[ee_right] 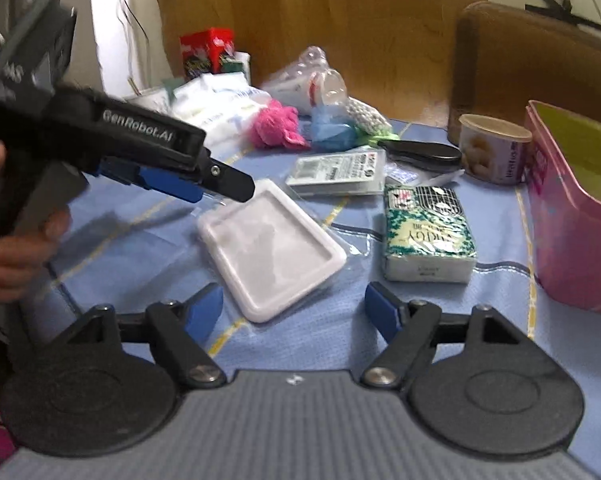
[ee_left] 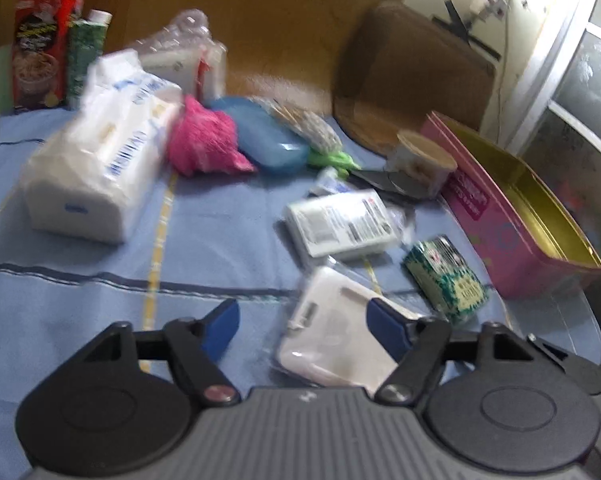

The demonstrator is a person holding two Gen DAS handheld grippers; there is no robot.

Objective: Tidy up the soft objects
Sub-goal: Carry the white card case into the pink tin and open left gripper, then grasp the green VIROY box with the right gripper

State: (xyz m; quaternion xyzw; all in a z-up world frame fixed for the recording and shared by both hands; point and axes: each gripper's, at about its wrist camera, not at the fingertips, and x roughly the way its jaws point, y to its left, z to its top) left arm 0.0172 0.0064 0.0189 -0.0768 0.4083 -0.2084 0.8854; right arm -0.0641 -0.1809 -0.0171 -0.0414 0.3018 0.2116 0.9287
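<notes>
From the left wrist view, a blue woven cloth with yellow and dark stripes covers the counter (ee_left: 80, 280); on it lie a soft plastic-wrapped tissue pack (ee_left: 100, 160), a fuzzy pink knit cloth (ee_left: 204, 140) touching it, a smooth blue case (ee_left: 268, 140), a flat labelled packet (ee_left: 340, 224), a green patterned pocket tissue pack (ee_left: 446, 280) and, nearest, a white rounded-rectangular tray (ee_left: 332, 340) in clear wrap. A pink tin with a gold interior (ee_left: 500, 216) stands open at the counter's right edge, a round paper tub (ee_left: 424, 160) just beside it. The left tool (ee_left: 300, 332) has its jaws parted about halfway, one blue pad over the tray; whether it touches cannot be told. Only the right wrist view shows the left tool (ee_right: 220, 190) from the side, held by a hand (ee_right: 16, 248), its tip at the tray's (ee_right: 272, 248) far corner, and a black oval object (ee_right: 424, 154) beyond the packet. The right tool (ee_right: 294, 308) stands released, jaws wide and holding nothing, the tray's near corner between them. The pocket tissue pack (ee_right: 424, 232) lies just right of the tray.
</notes>
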